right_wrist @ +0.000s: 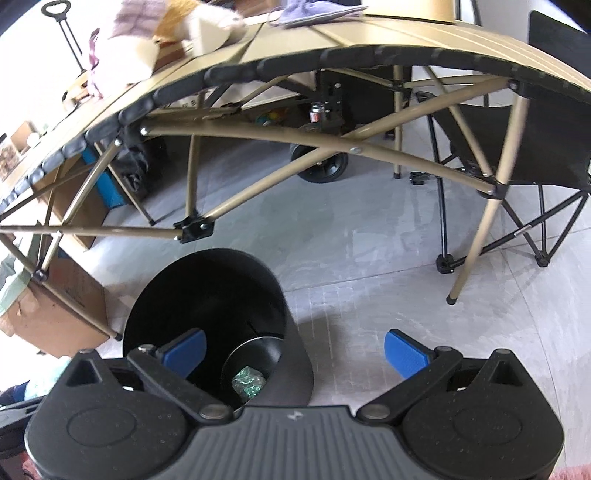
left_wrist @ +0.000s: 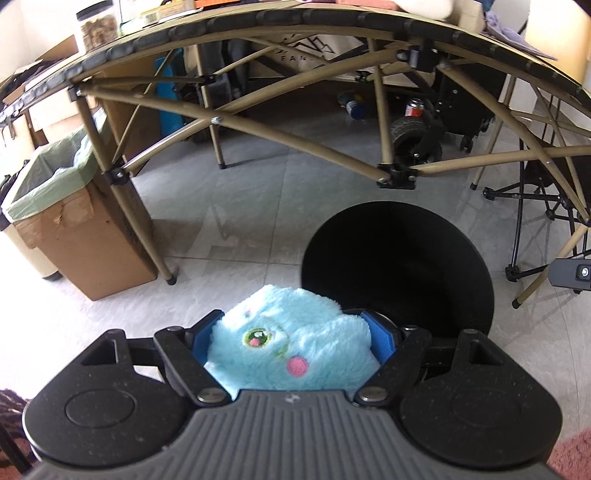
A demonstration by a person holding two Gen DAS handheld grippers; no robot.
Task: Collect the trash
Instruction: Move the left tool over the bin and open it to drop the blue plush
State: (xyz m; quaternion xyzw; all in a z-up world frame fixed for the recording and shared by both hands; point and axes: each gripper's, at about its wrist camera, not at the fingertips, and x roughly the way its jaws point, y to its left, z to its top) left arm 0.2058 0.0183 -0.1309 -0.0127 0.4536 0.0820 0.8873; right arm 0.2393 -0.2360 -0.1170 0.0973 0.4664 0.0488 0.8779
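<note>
While L gripper [left_wrist: 293,341] clamps plush [left_wrist: 291,343], bin [left_wrist: 397,269] lies at 1 o'clock.
R gripper [right_wrist: 295,350] open, empty; bin mouth at its 10 o'clock, green scrap [right_wrist: 248,382] inside.

Partial lettering on one bag under the table

Only the letters "FAN" can be read, printed dark beneath a mountain outline on a pale bag [left_wrist: 306,48] seen under the table [left_wrist: 236,22]; the rest is cut off by a strut.

A pale blue plush toy [left_wrist: 291,343] with pink cheek, black bin [right_wrist: 207,314], tan table frame [right_wrist: 295,144].
</note>
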